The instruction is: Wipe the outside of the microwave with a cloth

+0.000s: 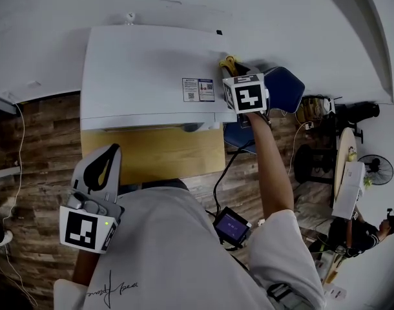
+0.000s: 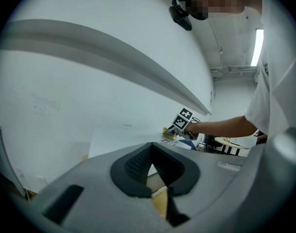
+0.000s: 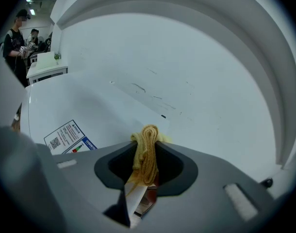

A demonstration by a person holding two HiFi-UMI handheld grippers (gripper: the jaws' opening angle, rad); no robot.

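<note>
The microwave (image 1: 152, 70) is a broad white box, and most of its flat top lies bare to the left of the working tool, so my advice is long, overlapping strokes from the right edge toward the left, then down the sides and front. Press flat and evenly, since a narrow wad cleans only a thin stripe. The right gripper (image 3: 146, 163) is reached out over the top's right rear corner, jaws clamped on a folded yellow cloth (image 1: 228, 61) whose end pokes out past them. Whether the cloth actually touches the lid there I cannot tell. The left gripper (image 2: 152, 154) hangs low by the person's body, jaws together with nothing between them. It could steady the box if it slides. Go gently over the label (image 1: 198, 90) near the front right of the top, as hard rubbing may lift its edge. As for the surroundings, a plain white wall (image 1: 261, 11) stands behind and a wood-look floor (image 1: 35, 134) lies below. The microwave sits on a pale wooden table (image 1: 152, 155), and a blue chair (image 1: 286, 86) is just beside it on the right.
</note>
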